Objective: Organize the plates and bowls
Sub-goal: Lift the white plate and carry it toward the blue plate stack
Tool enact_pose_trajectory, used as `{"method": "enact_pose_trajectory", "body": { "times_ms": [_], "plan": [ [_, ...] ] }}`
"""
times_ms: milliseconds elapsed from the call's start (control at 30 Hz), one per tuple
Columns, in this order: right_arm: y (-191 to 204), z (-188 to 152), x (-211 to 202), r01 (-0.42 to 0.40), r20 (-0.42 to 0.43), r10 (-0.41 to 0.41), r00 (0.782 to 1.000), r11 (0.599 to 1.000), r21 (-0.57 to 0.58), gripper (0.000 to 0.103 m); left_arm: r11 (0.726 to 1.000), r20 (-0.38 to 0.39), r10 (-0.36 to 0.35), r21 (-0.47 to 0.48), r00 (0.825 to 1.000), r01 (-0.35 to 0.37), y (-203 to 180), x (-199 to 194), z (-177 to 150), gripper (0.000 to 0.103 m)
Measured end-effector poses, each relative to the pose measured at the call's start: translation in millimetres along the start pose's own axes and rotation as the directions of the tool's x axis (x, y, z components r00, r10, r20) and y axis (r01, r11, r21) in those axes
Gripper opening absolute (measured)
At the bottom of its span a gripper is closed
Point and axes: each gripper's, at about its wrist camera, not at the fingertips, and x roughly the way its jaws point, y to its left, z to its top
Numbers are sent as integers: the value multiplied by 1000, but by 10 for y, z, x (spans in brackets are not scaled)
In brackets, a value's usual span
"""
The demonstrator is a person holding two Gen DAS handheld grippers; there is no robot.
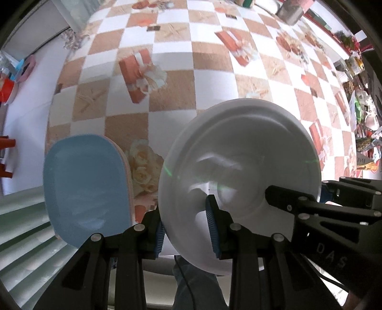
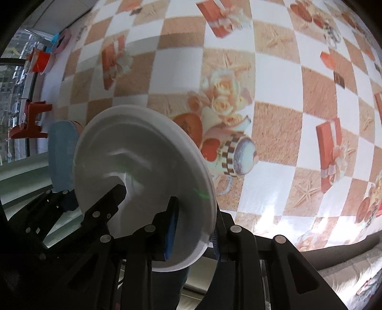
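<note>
A white plate [image 1: 238, 162] hangs tilted over the near edge of the checkered tablecloth [image 1: 172, 59], gripped by both grippers. My left gripper [image 1: 186, 235] is shut on its lower rim, one blue pad on each face. My right gripper [image 1: 298, 198] reaches in from the right and clamps the rim there. In the right wrist view my right gripper [image 2: 193, 235] pinches the edge of the white plate [image 2: 143, 167], and my left gripper [image 2: 95, 198] grips the plate's left side. A light blue plate [image 1: 83, 188] lies at the table's near left, on something with a pink rim; the light blue plate [image 2: 61, 155] shows behind the white one.
A steel pot [image 1: 290, 12] stands at the far right. Packets [image 1: 358, 114] crowd the right edge. A red tub [image 1: 7, 90] and a pink object [image 1: 27, 68] sit on the floor at left, near a red stool [image 2: 31, 121]. A ribbed pale-green surface [image 1: 26, 229] lies lower left.
</note>
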Motion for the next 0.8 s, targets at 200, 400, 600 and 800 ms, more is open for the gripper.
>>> {"method": "enact_pose_trajectory", "body": {
  "times_ms": [200, 400, 600, 800],
  "plan": [
    [110, 67, -175, 2, 41, -1, 999, 1000, -28, 28, 999, 38, 8, -33, 999, -7, 168, -205, 5, 33],
    [288, 133, -276, 5, 71, 0, 997, 998, -68, 28, 997, 74, 22, -81, 997, -16, 400, -345, -36, 33],
    [682, 177, -321, 8, 89, 3, 996, 993, -119, 28, 990, 102, 53, -136, 993, -39, 630, -467, -77, 33],
    [1044, 236, -303, 8, 90, 10, 996, 982, -188, 28, 975, 107, 72, -217, 992, -47, 959, -531, -169, 33]
  ]
}}
